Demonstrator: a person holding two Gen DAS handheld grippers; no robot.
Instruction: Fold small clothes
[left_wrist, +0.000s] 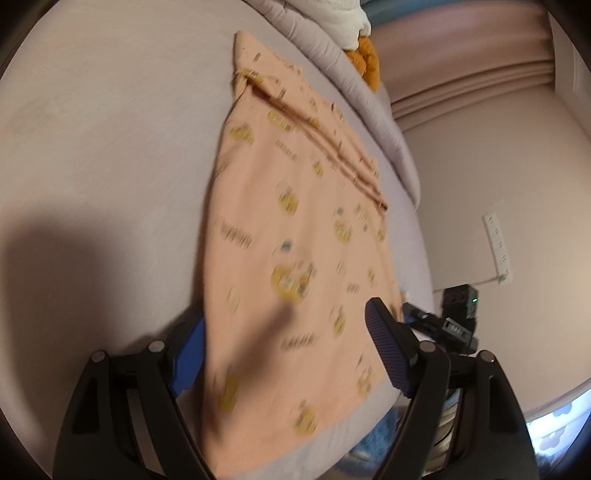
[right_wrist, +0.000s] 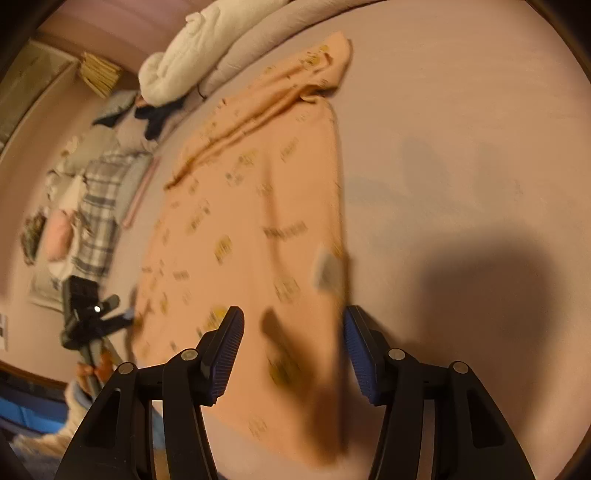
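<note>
A small peach garment (left_wrist: 295, 236) printed with yellow figures lies spread flat on the pale lilac bed sheet (left_wrist: 110, 147). Its far end is bunched into folds (right_wrist: 314, 74), and a grey label (right_wrist: 327, 273) shows near one side edge. My left gripper (left_wrist: 288, 314) hovers open over the garment's near part. The cloth's edge hides part of its left blue pad (left_wrist: 190, 362), and I cannot tell whether that pad touches the cloth. My right gripper (right_wrist: 293, 312) is open above the garment's near side edge, with nothing pinched between its pads.
A rolled grey duvet (left_wrist: 354, 81) and a white blanket (right_wrist: 192, 48) lie at the bed's far end, with an orange item (left_wrist: 369, 62) beside them. A black device on a stand (right_wrist: 83, 314) is beside the bed. Plaid cloth and other laundry (right_wrist: 96, 206) lie beyond the bed's edge.
</note>
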